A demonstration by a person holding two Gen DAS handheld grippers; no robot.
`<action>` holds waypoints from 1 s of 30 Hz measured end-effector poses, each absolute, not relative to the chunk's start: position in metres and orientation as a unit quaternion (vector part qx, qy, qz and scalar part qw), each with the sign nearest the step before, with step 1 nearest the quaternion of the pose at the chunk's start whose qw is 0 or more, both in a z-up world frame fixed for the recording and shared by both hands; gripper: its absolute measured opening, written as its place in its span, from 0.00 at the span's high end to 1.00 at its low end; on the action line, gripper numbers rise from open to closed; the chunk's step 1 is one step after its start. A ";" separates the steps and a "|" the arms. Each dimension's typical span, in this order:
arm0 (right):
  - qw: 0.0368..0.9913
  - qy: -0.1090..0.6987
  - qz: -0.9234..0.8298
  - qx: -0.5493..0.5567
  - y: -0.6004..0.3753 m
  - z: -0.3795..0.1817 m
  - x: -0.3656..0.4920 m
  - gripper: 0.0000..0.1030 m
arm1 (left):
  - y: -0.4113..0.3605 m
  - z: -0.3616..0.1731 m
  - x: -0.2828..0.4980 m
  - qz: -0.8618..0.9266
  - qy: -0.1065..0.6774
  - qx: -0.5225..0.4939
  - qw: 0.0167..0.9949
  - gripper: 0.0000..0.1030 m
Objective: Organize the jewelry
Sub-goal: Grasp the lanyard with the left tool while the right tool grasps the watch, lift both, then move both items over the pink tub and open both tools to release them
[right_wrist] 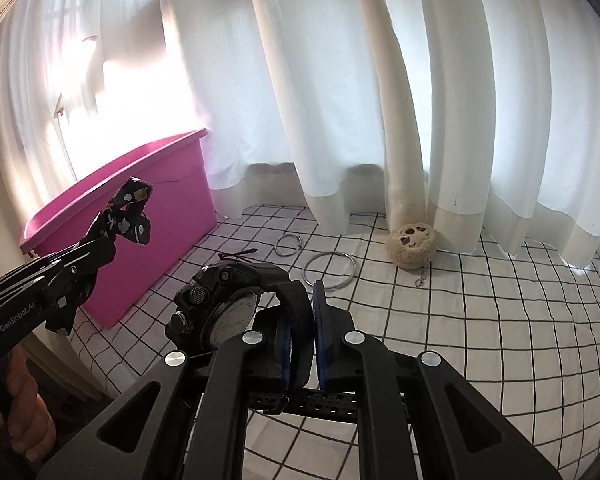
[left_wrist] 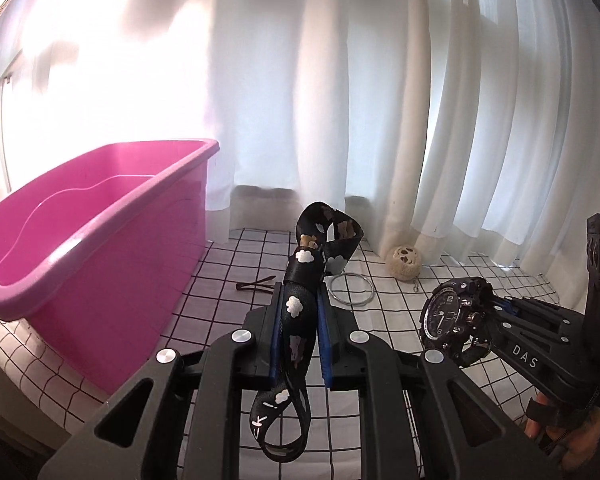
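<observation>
My left gripper is shut on a black ribbon strap with cloud prints and holds it above the checked cloth; the strap also shows in the right wrist view. My right gripper is shut on the band of a black wristwatch, held above the cloth; the watch face shows in the left wrist view. A pink plastic bin stands to the left, open-topped, also visible in the right wrist view.
On the checked cloth lie a silver bangle, a smaller ring, a dark hair clip and a beige skull-shaped ball with a chain. White curtains hang behind.
</observation>
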State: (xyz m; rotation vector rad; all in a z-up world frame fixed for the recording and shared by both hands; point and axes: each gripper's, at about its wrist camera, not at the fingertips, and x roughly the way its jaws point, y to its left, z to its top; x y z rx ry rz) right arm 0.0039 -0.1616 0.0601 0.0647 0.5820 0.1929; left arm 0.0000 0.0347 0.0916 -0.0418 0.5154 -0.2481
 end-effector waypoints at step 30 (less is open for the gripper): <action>0.891 0.343 0.283 -0.090 0.135 0.145 0.181 0.91 | 0.260 0.128 0.097 0.085 0.317 -0.058 0.943 0.85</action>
